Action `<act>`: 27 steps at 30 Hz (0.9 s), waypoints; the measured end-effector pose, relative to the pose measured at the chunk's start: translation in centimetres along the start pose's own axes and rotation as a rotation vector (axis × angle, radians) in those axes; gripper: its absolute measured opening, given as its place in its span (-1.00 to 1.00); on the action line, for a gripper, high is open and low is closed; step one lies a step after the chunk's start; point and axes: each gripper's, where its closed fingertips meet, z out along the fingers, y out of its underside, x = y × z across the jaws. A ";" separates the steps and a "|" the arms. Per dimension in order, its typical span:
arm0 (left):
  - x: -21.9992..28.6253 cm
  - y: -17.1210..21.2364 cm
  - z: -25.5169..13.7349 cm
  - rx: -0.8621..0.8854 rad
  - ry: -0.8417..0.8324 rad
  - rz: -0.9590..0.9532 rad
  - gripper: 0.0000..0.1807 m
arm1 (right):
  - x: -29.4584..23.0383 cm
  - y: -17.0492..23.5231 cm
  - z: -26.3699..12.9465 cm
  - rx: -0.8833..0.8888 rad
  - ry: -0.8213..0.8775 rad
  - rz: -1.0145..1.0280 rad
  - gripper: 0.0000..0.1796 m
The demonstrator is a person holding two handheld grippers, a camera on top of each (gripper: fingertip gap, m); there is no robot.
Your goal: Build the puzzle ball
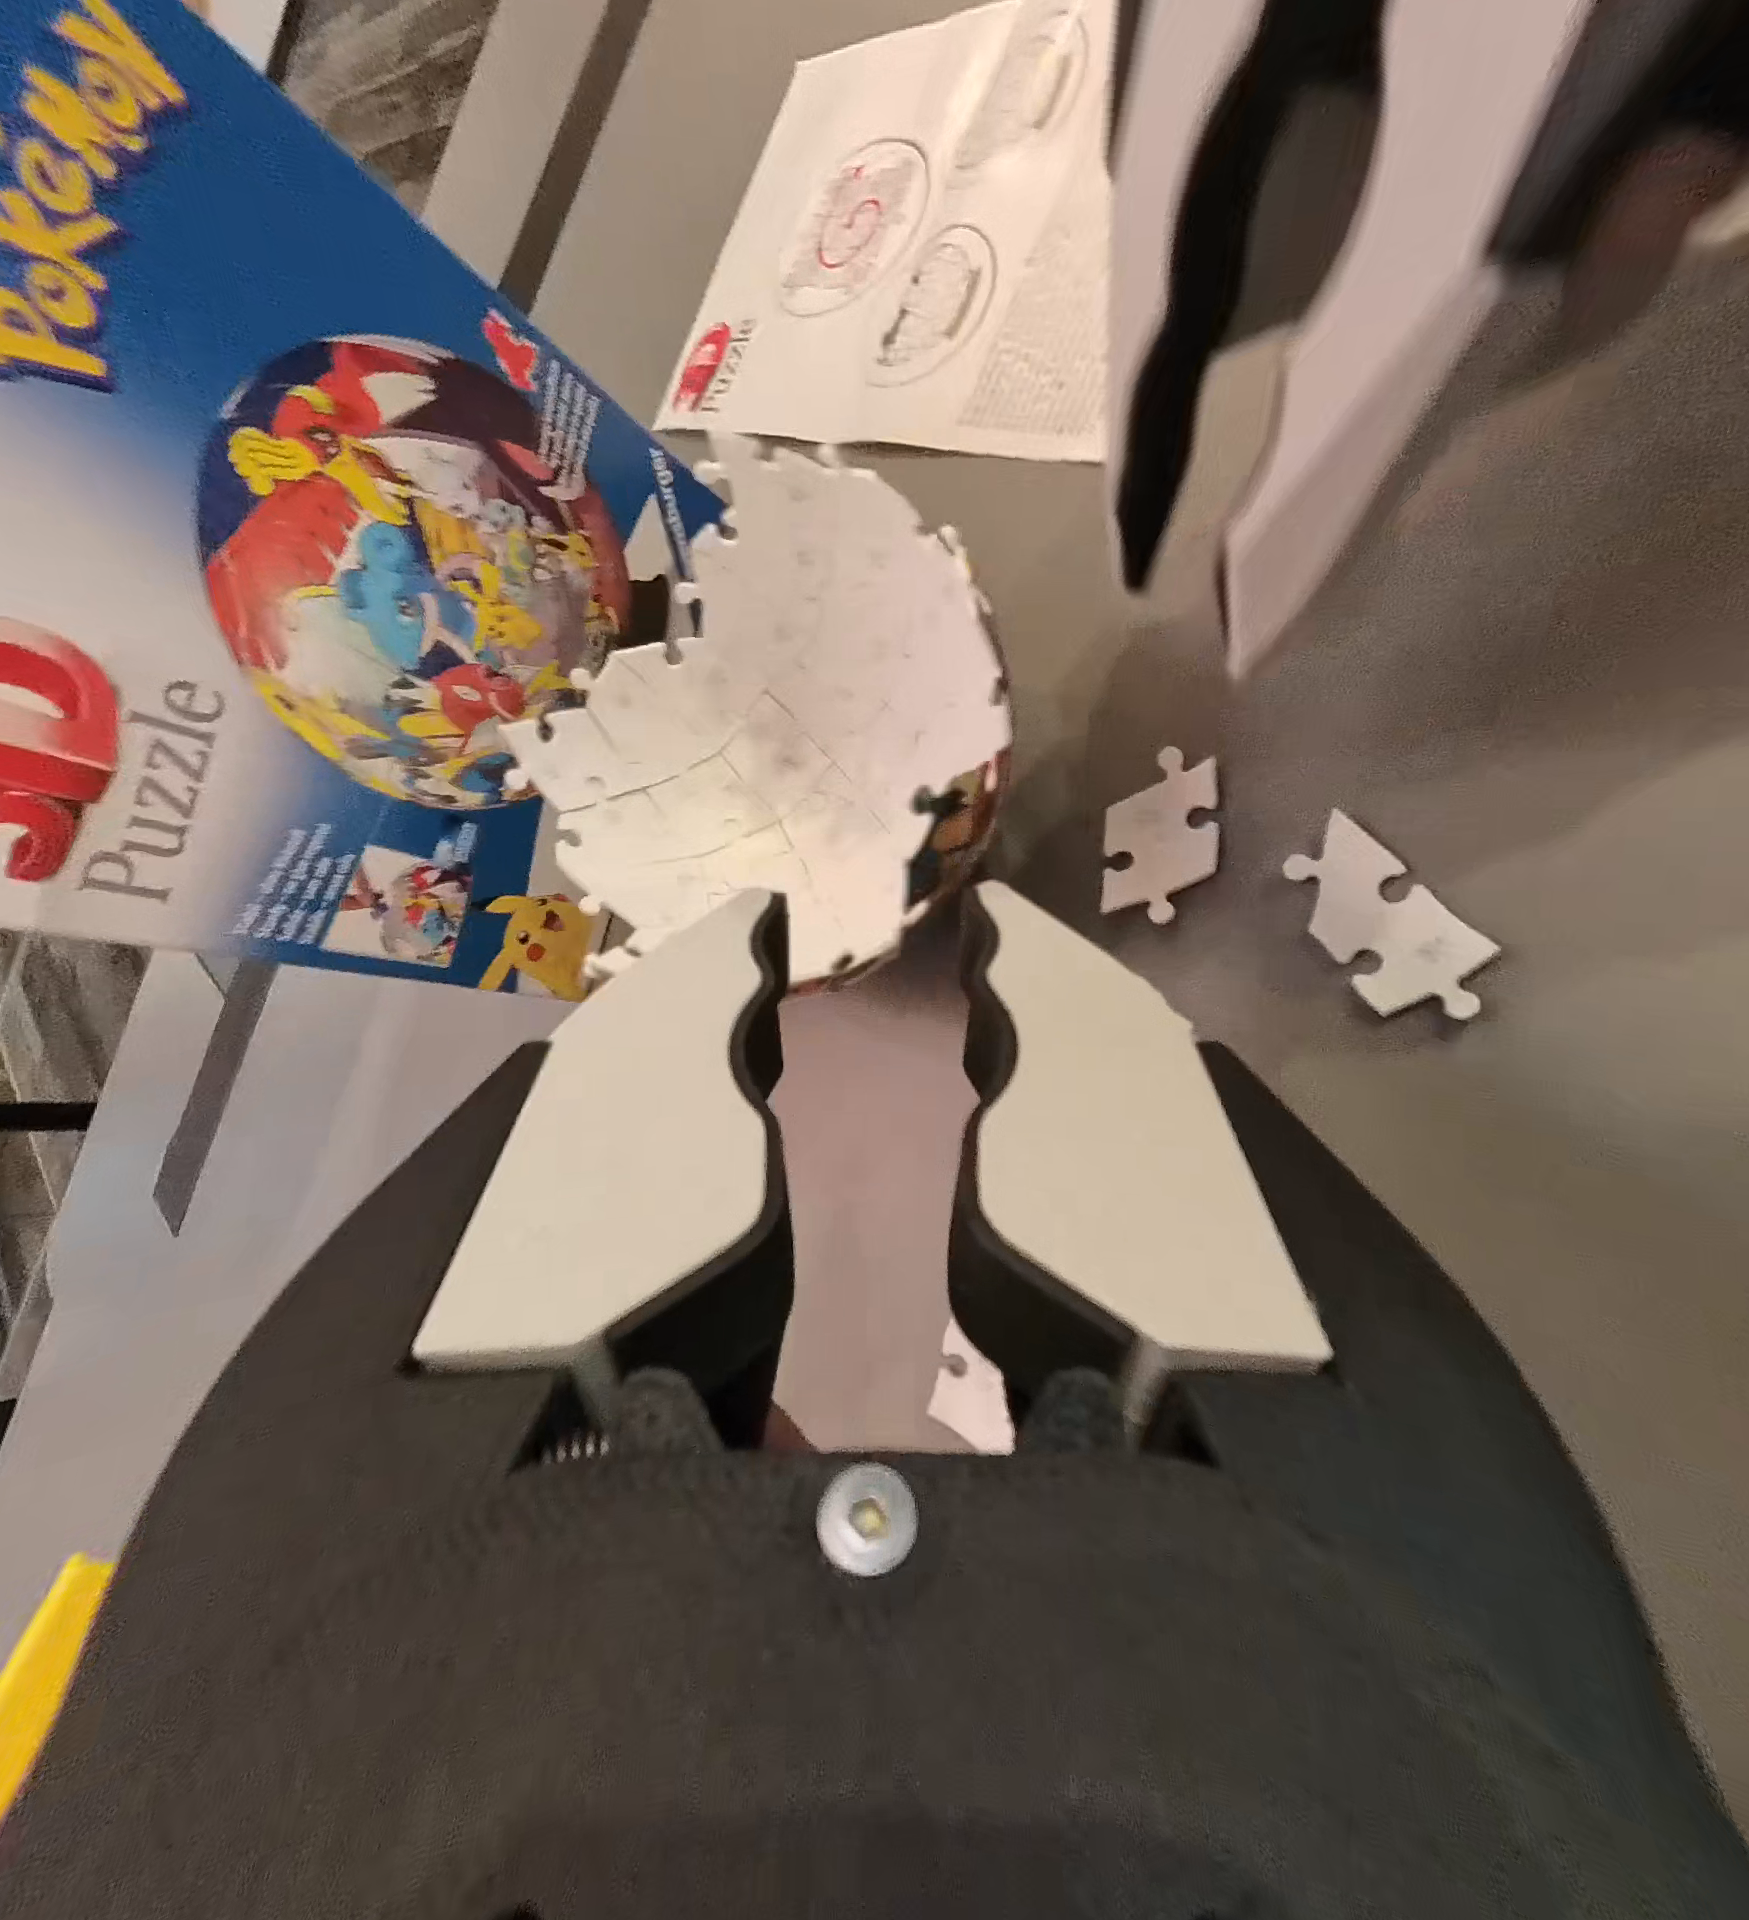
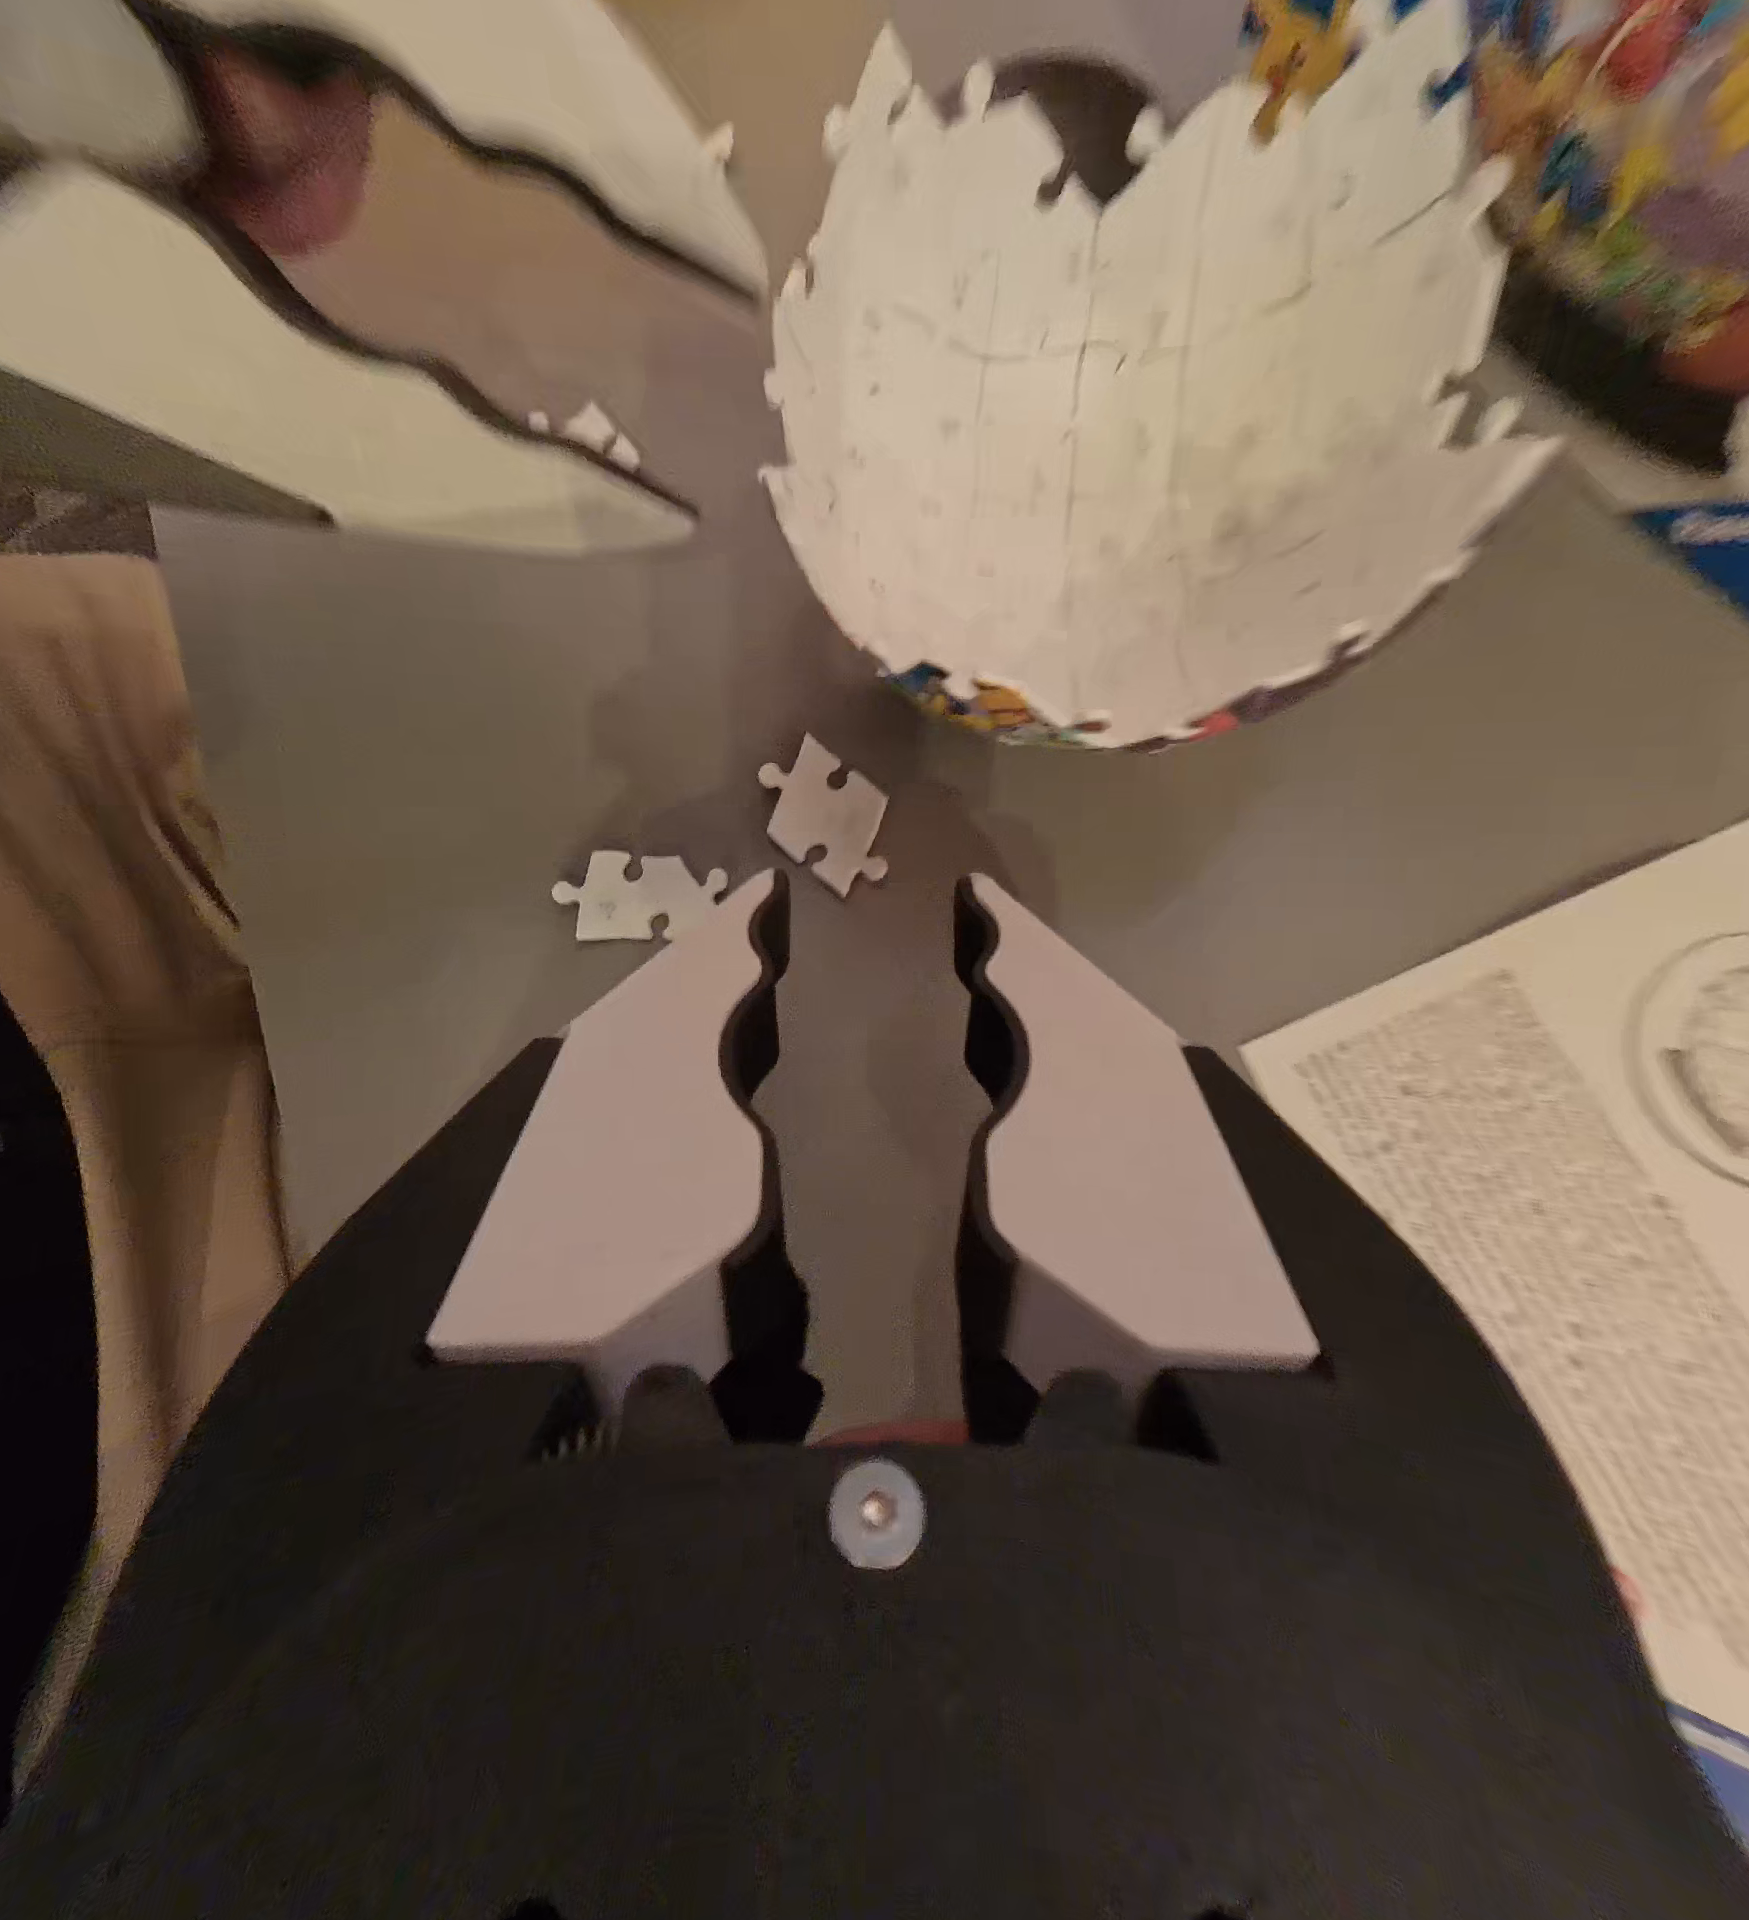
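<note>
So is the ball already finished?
No, the white half-built puzzle ball is an open shell, and two loose white pieces lie on the table.

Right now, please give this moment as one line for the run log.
left claw: open, at half-built ball | right claw: open, empty | loose pieces: two on table | ball: unfinished

Both wrist views look down closely (opposite sides); sharing the half-built ball (image 1: 797, 727).

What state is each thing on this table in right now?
puzzle ball: half built, open shell, white inside showing
loose pieces: two, flat on table, face down
instruction sheet: unfolded, lying flat
puzzle box: standing behind ball
left gripper: open, empty
right gripper: open, empty
</note>
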 end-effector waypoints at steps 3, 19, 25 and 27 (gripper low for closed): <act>0.7 0.7 0.9 -0.008 0.016 0.053 -0.65 | 0.5 -3.1 -2.1 0.119 0.058 -0.095 -0.71; 4.6 2.1 2.2 -0.019 0.176 0.182 -0.70 | -0.2 -2.2 2.2 0.042 0.033 -0.216 -0.85; 5.0 2.9 2.7 -0.053 0.225 0.186 -0.65 | 0.1 -1.3 3.0 0.040 0.035 -0.209 -0.86; 4.9 2.9 2.8 -0.050 0.230 0.179 -0.64 | 0.3 -1.0 3.3 0.037 0.042 -0.215 -0.86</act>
